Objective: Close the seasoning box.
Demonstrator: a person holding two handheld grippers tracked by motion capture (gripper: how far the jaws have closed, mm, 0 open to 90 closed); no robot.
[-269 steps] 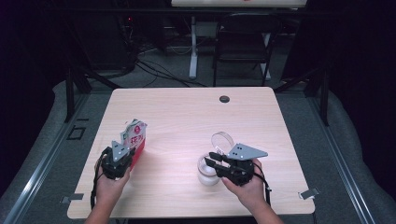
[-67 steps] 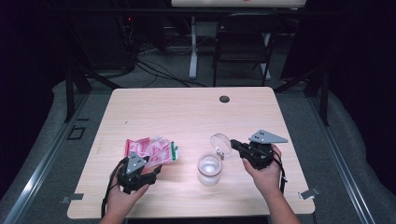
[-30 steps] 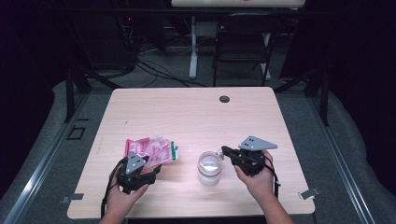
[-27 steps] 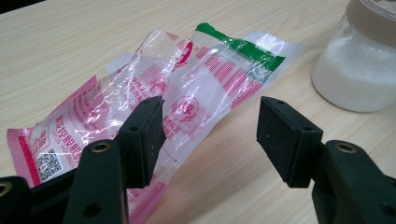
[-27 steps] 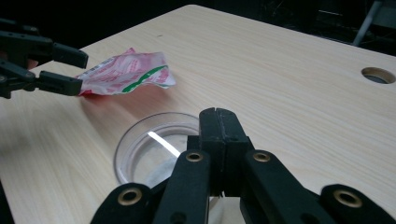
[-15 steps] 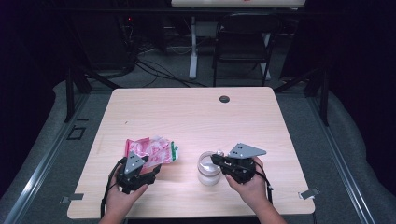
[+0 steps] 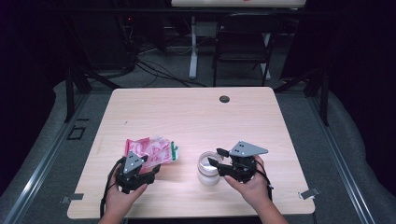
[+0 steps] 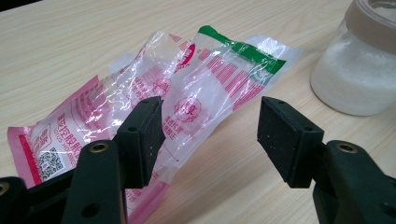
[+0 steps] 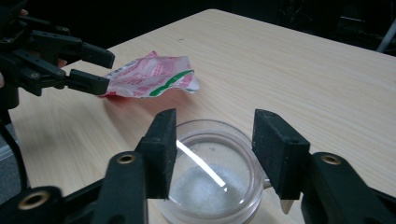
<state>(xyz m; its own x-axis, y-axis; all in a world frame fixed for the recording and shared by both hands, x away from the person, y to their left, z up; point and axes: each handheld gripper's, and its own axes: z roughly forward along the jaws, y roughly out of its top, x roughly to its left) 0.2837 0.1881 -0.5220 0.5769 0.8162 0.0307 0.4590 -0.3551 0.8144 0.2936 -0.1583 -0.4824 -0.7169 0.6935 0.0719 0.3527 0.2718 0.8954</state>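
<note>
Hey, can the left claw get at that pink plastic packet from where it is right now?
Probably yes. The left claw stands open just above the pink packet, which lies flat on the table with nothing between them.

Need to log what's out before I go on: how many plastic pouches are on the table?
1: the pink and green pouch lies flat at the table's near left, just ahead of the left gripper and left of the glass jar.
</note>
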